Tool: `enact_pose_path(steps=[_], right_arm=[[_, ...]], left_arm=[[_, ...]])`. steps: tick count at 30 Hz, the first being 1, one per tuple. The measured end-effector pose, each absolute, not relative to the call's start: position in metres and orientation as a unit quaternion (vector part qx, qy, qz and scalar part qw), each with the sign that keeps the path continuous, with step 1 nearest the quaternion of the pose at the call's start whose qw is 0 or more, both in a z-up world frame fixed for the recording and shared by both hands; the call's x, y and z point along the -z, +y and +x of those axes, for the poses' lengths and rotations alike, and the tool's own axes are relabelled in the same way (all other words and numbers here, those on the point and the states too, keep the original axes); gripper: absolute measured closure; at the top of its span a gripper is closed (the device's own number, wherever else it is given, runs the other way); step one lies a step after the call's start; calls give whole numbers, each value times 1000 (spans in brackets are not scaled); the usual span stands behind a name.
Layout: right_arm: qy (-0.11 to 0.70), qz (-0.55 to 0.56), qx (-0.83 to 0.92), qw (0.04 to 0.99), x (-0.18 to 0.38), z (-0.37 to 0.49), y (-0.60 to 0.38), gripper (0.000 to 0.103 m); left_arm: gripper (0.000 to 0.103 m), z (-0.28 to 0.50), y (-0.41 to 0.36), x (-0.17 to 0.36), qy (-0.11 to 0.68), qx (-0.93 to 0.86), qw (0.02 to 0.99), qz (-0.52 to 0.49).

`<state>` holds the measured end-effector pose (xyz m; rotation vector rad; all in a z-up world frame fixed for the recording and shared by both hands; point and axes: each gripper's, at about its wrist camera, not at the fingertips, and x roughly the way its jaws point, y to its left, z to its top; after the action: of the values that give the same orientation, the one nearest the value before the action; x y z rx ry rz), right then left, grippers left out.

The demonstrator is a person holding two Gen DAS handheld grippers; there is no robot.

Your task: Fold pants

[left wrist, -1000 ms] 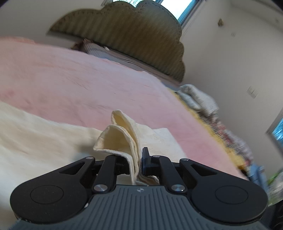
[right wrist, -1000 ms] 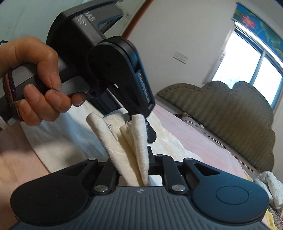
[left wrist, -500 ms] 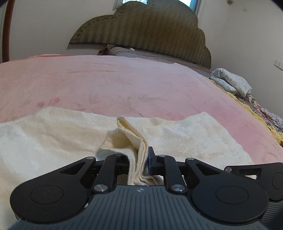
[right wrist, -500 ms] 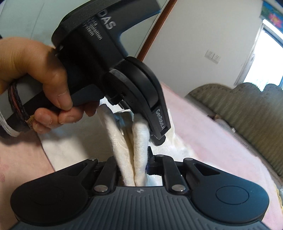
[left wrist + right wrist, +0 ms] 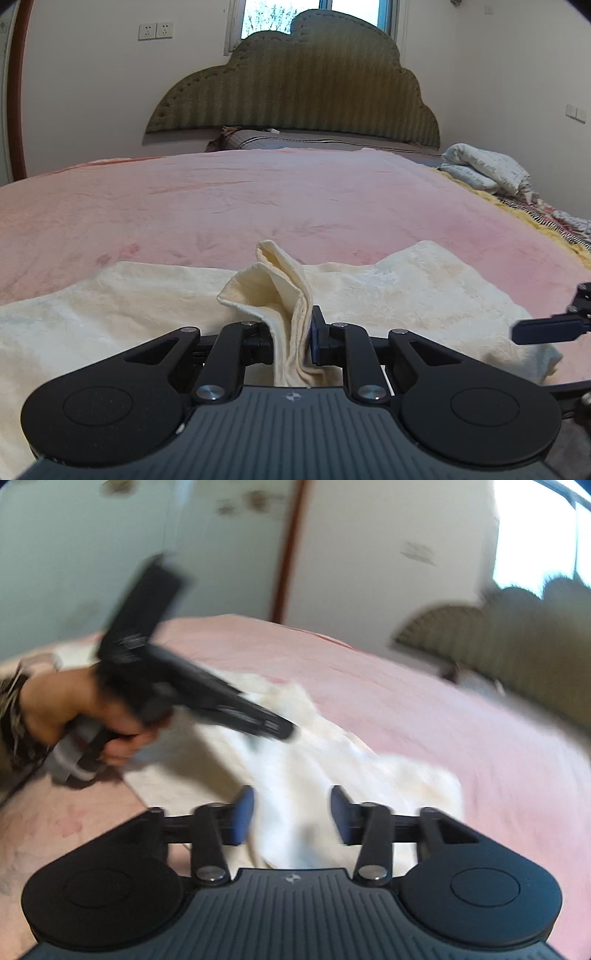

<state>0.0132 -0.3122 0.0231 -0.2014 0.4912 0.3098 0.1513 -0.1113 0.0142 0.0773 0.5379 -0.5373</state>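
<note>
Cream pants (image 5: 424,288) lie spread on the pink blanket (image 5: 295,192). My left gripper (image 5: 291,332) is shut on a bunched fold of the pants (image 5: 280,280) that stands up just above the blanket. My right gripper (image 5: 291,816) has its jaws opening; the blue pads (image 5: 242,818) stand wide apart over the pants (image 5: 314,746) and do not press on the cloth. In the blurred right wrist view, a hand (image 5: 66,705) holds the left gripper (image 5: 280,733) low over the cloth. One right finger (image 5: 546,328) shows at the edge of the left wrist view.
A green padded headboard (image 5: 306,85) and a grey pillow (image 5: 295,138) stand at the far end of the bed. Crumpled bedding (image 5: 487,170) is piled at the far right edge. Walls close the room behind and to the right.
The right gripper has let go of the fold it pinched and pulled back from the left gripper. The left gripper has rolled level and sunk toward the bed, still gripping its fold.
</note>
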Motion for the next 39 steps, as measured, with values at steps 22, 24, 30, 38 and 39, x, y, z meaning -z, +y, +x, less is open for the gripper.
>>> enact_pose_path(steps=[22, 24, 30, 38, 39], right_arm=[[200, -134, -176, 955, -20, -2, -242, 57], [187, -218, -193, 938, -8, -7, -214, 58], [184, -363, -142, 902, 23, -4, -182, 62], [178, -327, -136, 918, 22, 6, -188, 96], [174, -296, -138, 929, 15, 6, -195, 96]], left_arm=[[32, 167, -50, -39, 301, 140, 941, -61], [32, 165, -40, -37, 323, 147, 930, -96], [31, 155, -2, -40, 358, 198, 880, -241], [23, 147, -15, -31, 421, 317, 785, -326], [23, 146, -17, -29, 423, 323, 781, -327]])
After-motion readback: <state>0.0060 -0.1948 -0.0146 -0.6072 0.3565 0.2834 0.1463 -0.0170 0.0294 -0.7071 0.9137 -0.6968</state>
